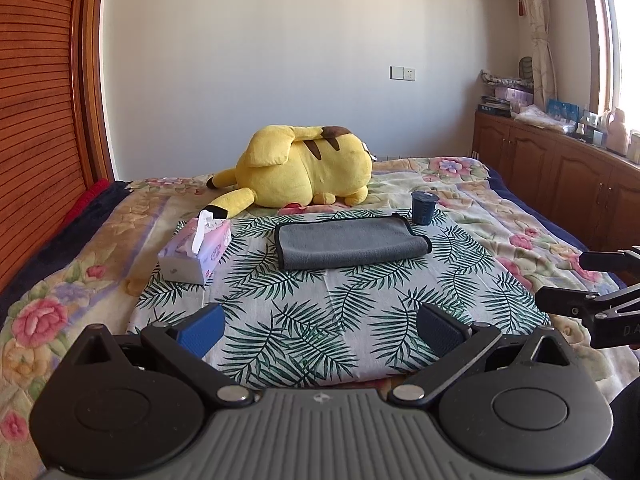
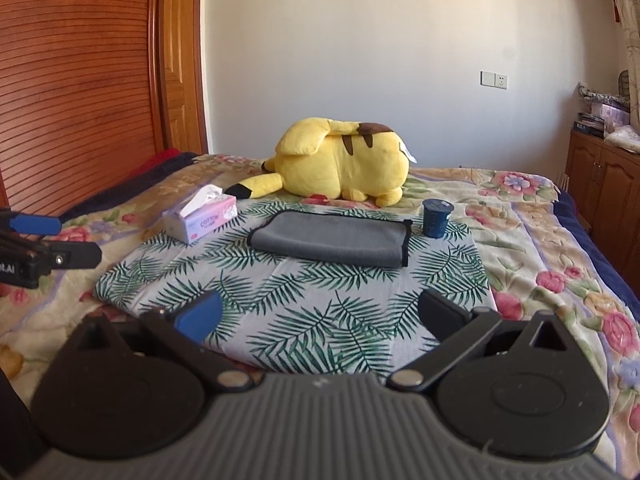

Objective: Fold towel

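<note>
Grey towel [image 1: 352, 243] lay already doubled, mid leaf-print cloth [image 1: 320, 312] on bed, long axis crosswise, well ahead of both grippers. Left gripper [image 1: 320, 330] and right gripper [image 2: 320, 316] both with fingers spread apart, holding nothing; neither clearly nearer. Tissue box [image 2: 202, 219] at towel's left read "COTTON". Dark cup [image 2: 436, 218] at right.

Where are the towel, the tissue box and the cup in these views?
towel [image 1: 352, 242], left wrist view, middle of its grey top layer.
tissue box [image 1: 188, 258], left wrist view, its top face.
cup [image 2: 435, 219], right wrist view, its dark blue side.
</note>
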The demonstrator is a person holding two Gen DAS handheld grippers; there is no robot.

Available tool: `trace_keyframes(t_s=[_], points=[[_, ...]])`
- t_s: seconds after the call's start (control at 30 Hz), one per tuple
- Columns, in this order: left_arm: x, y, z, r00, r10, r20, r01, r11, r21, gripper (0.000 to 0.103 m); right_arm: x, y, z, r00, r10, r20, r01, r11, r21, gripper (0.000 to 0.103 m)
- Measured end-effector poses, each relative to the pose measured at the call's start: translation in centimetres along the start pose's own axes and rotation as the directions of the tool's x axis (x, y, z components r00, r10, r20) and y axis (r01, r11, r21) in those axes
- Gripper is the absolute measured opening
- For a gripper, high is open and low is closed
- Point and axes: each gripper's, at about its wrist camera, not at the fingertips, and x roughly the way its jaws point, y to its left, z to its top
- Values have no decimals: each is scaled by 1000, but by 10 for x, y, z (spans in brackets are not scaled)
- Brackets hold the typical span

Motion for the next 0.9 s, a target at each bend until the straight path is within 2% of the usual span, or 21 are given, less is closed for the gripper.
trace_keyframes(t_s=[0.23,0.43,0.63,0.9], points=[[0,2,-21,999,46,17,-46,999,-23,84,-2,-3,-14,1000,-18,-10,18,999,44,103],[0,-5,-35,995,94,34,-95,994,44,84,-4,-4,-17,1000,-30,3,30,998,59,103],[-1,-7,-38,996,75,50,-76,997,23,84,-4,-5,-22,999,-49,12,48,997,62,103],[-3,-14,-42,992,86,92,-90,995,34,84,-5,-5,-24,997,-65,30,63,996,61,103]])
